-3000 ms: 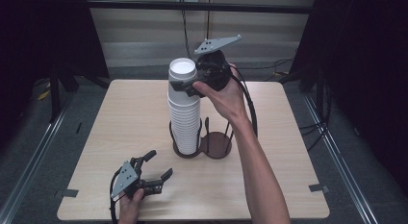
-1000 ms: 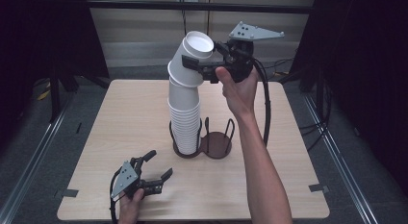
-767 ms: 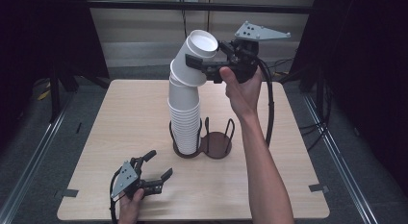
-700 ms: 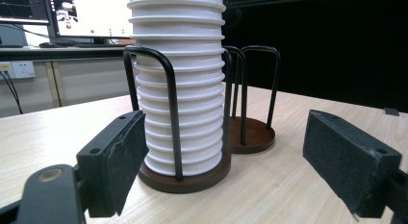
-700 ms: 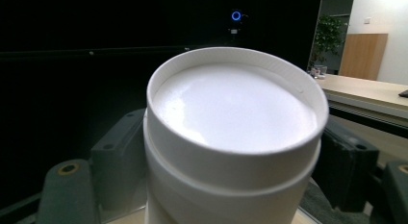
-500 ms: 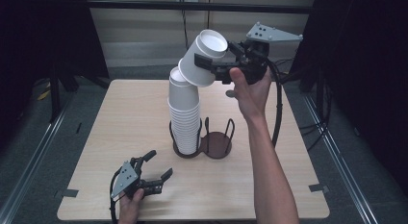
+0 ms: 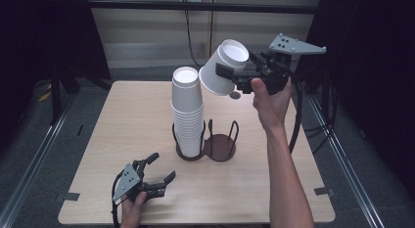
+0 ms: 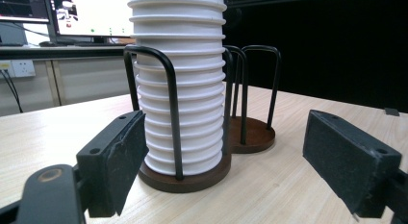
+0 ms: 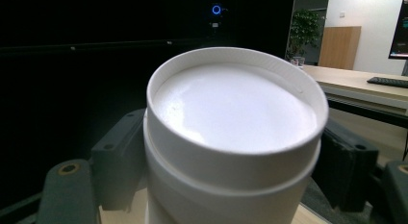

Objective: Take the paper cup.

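Right arm enters the high view from 6 o'clock, forearm stretched up and away, wrist raised above the far half of the counter (image 7: 132, 115). Right hand (image 7: 269, 98) grips the tool body from below; grey plate on top, cable looping down at 3 o'clock of the arm. Right claw (image 7: 226, 74) points toward 9 o'clock and is clamped on a white paper cup (image 7: 215, 79), one pad on each side of its wall. In the right gripper view the claw (image 9: 231, 176) flanks the cup (image 9: 235, 108) left and right.

Left hand (image 7: 132, 211) rests low at the near edge, about 7 o'clock of the counter. Left claw (image 7: 159, 171) aims toward 2 o'clock, jaws apart, nothing between them. In the left gripper view the claw (image 8: 226, 171) faces the cup stack (image 8: 183, 89).

Counter: pale wood grain, rectangular. Dark curtains at the sides, grey floor, pale wall panel behind.

Cup held in the air, just at 2 o'clock of the top of the cup stack (image 7: 188, 110), apart from it. Tilted: long axis runs 8 o'clock to 2 o'clock, closed base up toward the claw, mouth down toward the stack. The stack stands upright, bases up, in the left ring of a dark wire holder (image 7: 220, 147) at counter centre.
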`<action>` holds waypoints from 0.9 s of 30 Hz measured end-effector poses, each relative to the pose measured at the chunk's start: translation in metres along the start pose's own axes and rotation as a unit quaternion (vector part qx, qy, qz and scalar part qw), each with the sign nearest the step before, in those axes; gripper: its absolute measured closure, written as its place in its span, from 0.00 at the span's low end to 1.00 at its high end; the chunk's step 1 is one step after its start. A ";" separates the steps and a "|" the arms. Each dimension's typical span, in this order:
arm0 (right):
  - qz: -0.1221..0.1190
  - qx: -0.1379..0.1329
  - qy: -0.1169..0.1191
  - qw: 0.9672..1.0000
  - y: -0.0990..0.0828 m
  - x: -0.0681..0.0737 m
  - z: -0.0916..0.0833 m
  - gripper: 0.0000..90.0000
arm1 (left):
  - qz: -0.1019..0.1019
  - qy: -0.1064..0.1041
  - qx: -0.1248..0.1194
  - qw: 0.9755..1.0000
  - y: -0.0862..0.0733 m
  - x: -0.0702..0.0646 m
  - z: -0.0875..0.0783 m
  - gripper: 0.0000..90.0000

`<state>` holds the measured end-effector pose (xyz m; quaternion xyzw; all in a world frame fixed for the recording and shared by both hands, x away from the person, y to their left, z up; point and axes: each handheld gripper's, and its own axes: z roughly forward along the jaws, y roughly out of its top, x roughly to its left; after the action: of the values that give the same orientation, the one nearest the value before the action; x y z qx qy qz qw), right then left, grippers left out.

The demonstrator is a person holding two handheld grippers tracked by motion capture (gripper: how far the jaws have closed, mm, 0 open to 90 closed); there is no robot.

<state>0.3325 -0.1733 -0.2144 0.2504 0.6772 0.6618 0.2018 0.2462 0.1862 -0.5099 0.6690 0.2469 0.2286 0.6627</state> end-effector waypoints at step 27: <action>0.012 0.033 -0.010 0.999 -0.061 0.001 -0.039 0.25 | 0.009 -0.044 0.032 0.998 0.029 -0.003 0.003 0.18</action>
<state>0.3039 -0.2041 -0.2735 0.2715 0.6933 0.6394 0.1919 0.2465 0.1820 -0.4813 0.7019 0.2182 0.1968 0.6488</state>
